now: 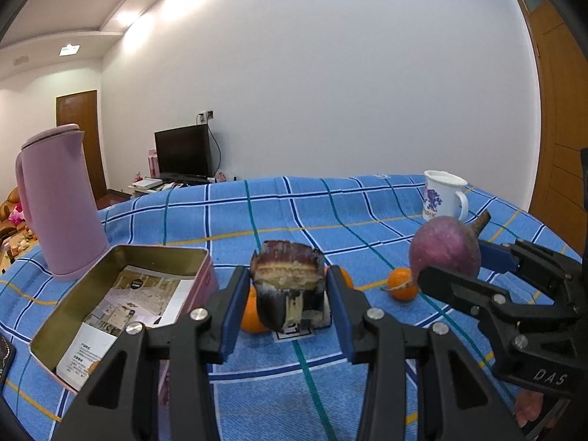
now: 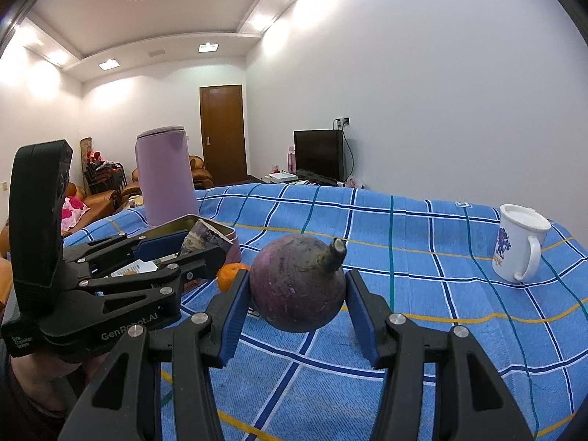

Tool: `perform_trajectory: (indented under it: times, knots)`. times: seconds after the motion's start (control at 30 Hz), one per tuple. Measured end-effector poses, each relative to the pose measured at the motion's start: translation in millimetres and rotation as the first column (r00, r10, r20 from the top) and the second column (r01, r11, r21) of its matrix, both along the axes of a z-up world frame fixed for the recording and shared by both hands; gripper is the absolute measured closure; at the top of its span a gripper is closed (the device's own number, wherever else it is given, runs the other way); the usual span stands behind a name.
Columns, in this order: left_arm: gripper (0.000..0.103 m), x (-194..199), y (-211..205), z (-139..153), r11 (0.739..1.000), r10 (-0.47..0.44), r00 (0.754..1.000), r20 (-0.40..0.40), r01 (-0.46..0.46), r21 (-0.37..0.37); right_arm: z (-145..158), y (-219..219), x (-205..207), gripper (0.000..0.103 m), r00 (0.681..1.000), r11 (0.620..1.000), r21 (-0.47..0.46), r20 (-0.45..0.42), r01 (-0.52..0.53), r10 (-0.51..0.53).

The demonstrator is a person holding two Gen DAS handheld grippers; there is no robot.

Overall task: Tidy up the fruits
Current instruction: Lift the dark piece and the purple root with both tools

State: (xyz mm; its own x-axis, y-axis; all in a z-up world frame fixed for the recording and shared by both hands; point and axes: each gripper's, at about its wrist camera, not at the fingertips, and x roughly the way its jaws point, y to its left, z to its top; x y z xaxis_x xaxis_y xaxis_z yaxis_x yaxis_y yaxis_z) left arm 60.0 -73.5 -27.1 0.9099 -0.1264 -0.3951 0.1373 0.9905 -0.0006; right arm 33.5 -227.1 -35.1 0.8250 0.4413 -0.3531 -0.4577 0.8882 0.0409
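My left gripper (image 1: 288,290) is shut on a dark purple cut fruit piece (image 1: 286,279) with a pale layered face, held above the blue checked cloth. My right gripper (image 2: 297,301) is shut on a round purple fruit (image 2: 297,286) with a short stem, also held up; it shows in the left wrist view (image 1: 444,250) too. An orange (image 1: 251,316) lies behind the left fingers, a second small orange (image 1: 402,283) to the right. An open metal tin (image 1: 121,301) with printed paper inside sits at the left.
A tall pink jug (image 1: 58,202) stands behind the tin. A white mug (image 1: 443,194) with a purple print stands at the far right of the table. The blue checked cloth (image 1: 294,213) covers the table.
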Motion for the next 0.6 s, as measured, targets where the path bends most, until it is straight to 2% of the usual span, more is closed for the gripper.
perform_trajectory:
  times: [0.6]
  knots:
    - [0.059,-7.1,-1.5,2.0,1.0,-0.001,0.999,0.04,0.001,0.01,2.3,-3.5,-4.2,0.05,0.999,1.0,0.017,0.036,0.0,0.0]
